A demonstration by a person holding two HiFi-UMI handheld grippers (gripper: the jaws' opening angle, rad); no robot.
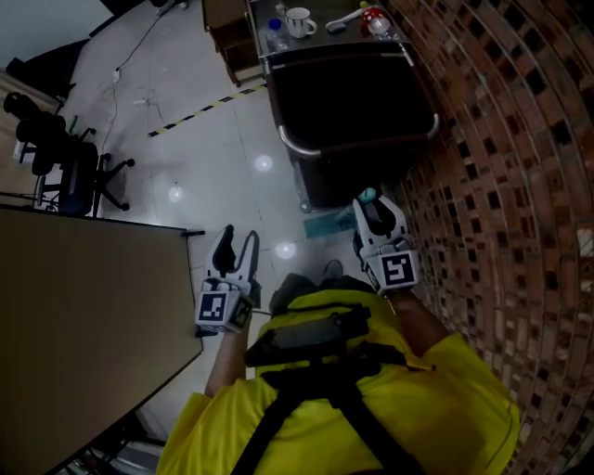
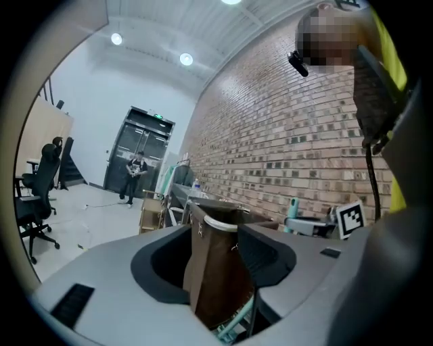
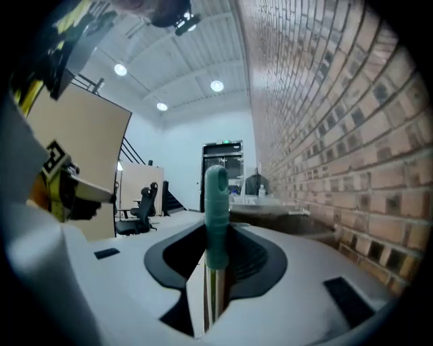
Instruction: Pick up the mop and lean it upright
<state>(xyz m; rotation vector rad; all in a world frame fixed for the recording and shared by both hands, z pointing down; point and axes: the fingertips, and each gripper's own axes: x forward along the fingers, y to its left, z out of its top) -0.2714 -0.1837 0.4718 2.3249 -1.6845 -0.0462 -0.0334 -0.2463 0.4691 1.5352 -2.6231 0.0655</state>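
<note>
The mop's teal handle end [image 3: 216,203] stands upright between the jaws of my right gripper [image 3: 216,253], which is shut on it; the metal shaft [image 3: 212,301] runs down below. In the head view the right gripper [image 1: 373,211] holds the teal handle tip [image 1: 368,196] close to the brick wall, and the teal mop head [image 1: 325,223] lies on the floor by the dark cart. My left gripper [image 1: 237,249] hangs to the left, apart from the mop. Its jaws [image 2: 215,260] stand open with nothing between them.
A dark wheeled cart [image 1: 357,111] stands right ahead, with a mug [image 1: 299,20] and bottles on a shelf behind it. The brick wall [image 1: 520,186] runs along the right. A beige table [image 1: 83,315] is at my left, office chairs [image 1: 65,158] beyond it. A person [image 2: 135,174] stands far off.
</note>
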